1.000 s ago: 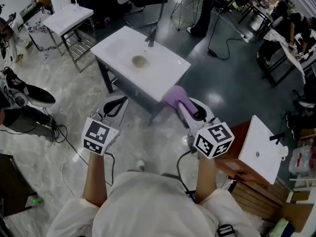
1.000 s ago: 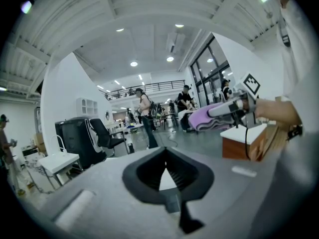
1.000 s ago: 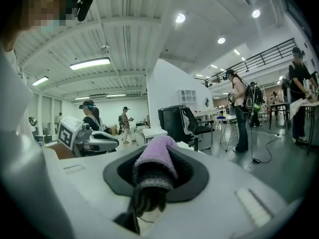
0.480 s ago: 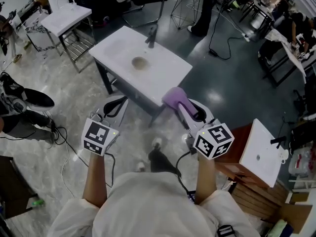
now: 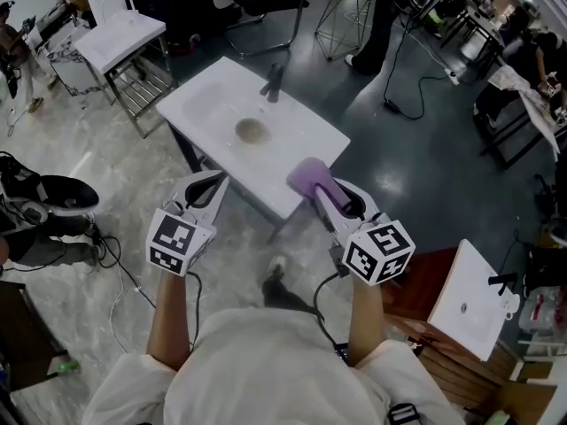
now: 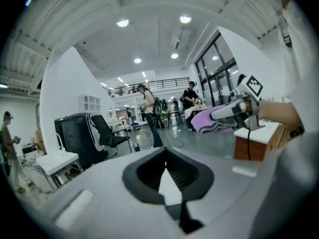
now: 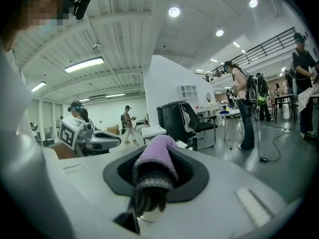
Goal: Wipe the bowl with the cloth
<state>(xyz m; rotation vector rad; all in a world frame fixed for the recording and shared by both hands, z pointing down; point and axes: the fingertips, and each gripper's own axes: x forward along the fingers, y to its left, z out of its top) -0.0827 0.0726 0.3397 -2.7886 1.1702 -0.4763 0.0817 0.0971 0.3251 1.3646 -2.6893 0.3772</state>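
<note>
The left claw (image 5: 209,182) is pressed together with nothing between its jaws, held out level in front of the person's body above the pale floor (image 5: 106,184). The right claw (image 5: 326,195) is beside it, well apart, pinching a purple cloth (image 5: 309,175). The right gripper view shows the fabric bunched between the jaws, with its rounded end sticking out past the tips. Each claw's marker cube faces up toward the head camera.

Ahead of both claws is a white bench (image 5: 306,135) on dark legs, turned cornerwise to the person. The bowl (image 5: 252,131), small, round and brownish, sits near the middle of the bench top, clear of both claws. A dark upright fitting (image 5: 273,81) rises at the far edge of the bench, behind the bowl. In the head view the cloth's end overlaps the bench's near edge, and the left claw is short of that edge.

A second white table (image 5: 120,35) is at the far left, and a wooden cabinet with a white top (image 5: 469,299) is at the person's right
</note>
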